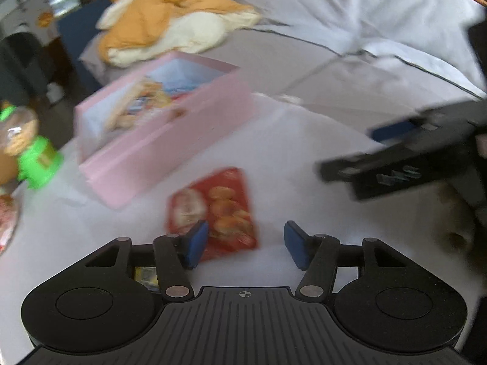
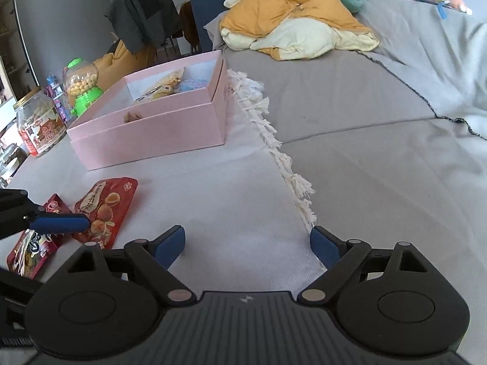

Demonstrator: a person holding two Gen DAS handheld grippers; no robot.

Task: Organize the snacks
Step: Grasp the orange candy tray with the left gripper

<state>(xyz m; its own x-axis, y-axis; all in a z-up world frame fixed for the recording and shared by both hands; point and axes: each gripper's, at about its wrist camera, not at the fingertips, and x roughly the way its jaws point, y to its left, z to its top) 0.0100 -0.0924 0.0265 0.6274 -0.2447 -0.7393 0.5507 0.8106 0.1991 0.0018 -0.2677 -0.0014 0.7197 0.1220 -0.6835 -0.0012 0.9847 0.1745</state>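
A red snack packet (image 1: 219, 210) lies flat on the white cloth just ahead of my left gripper (image 1: 243, 243), which is open with its left pad over the packet's near edge. The packet also shows in the right wrist view (image 2: 106, 206), with a second red packet (image 2: 33, 246) beside it. A pink open box (image 1: 158, 124) holds several snack packs; it also shows in the right wrist view (image 2: 158, 121). My right gripper (image 2: 246, 246) is open and empty over bare cloth. The left gripper's blue finger (image 2: 61, 223) reaches in from the left there.
A green candy dispenser (image 2: 82, 85) and a glass jar (image 2: 39, 121) stand left of the box. An orange and cream bundle of clothes (image 2: 292, 24) lies on the grey bed behind. A fringed cloth edge (image 2: 274, 140) runs diagonally. The right gripper's body (image 1: 411, 158) is at the right.
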